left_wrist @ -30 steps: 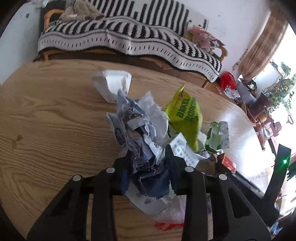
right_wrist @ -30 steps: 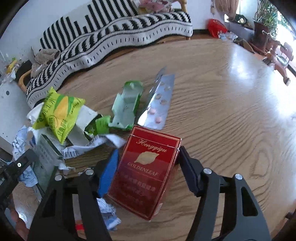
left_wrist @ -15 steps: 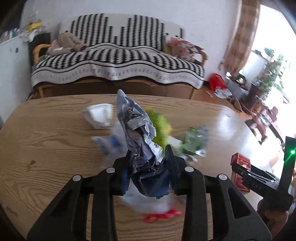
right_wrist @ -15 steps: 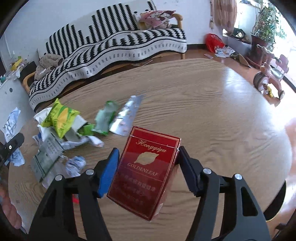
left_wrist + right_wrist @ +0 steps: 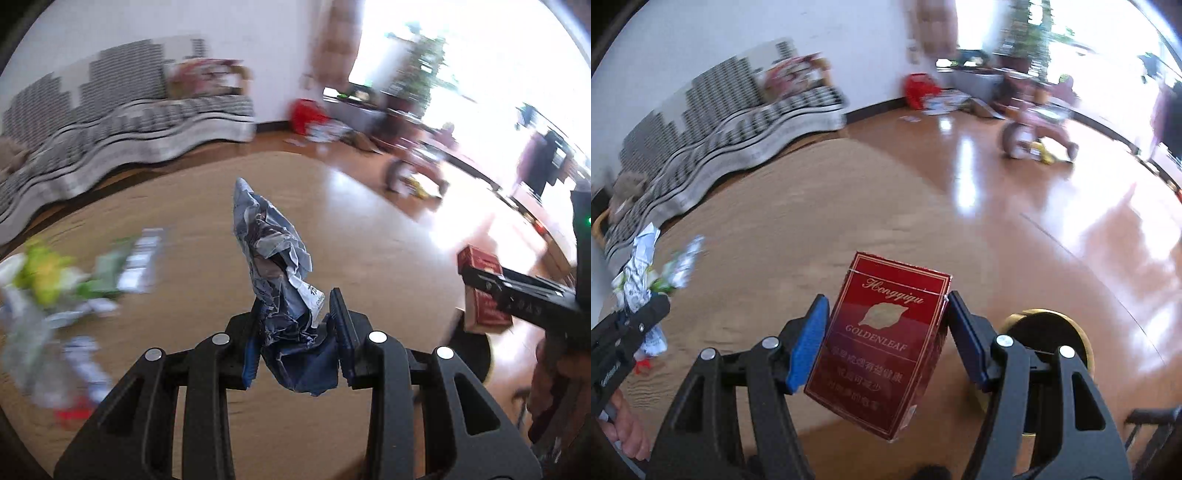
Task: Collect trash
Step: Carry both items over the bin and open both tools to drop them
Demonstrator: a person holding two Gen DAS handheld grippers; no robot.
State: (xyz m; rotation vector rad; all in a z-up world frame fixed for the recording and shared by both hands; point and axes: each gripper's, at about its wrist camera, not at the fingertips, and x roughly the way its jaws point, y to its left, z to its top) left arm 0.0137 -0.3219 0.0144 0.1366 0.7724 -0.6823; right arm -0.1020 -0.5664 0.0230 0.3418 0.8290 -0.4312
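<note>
My left gripper [image 5: 295, 332] is shut on a crumpled blue-grey paper wad [image 5: 277, 266] and holds it up above the round wooden table [image 5: 184, 206]. My right gripper [image 5: 886, 332] is shut on a red cigarette pack [image 5: 882, 339], held in the air near the table's right edge. The pack and right gripper also show at the right of the left wrist view [image 5: 484, 291]. The left gripper with its wad shows at the left of the right wrist view [image 5: 635, 284]. The rest of the trash pile [image 5: 55, 280] lies blurred on the table's left side.
A round black bin with a gold rim [image 5: 1049, 332] stands on the floor beyond the table's right edge, just behind my right gripper. A striped sofa [image 5: 110, 110] is at the back. A toy tricycle [image 5: 1038, 136] and clutter lie on the shiny floor.
Both grippers have swung right, away from the trash pile toward the table's right edge, each carrying its item. The bin has come into view below the right gripper.
</note>
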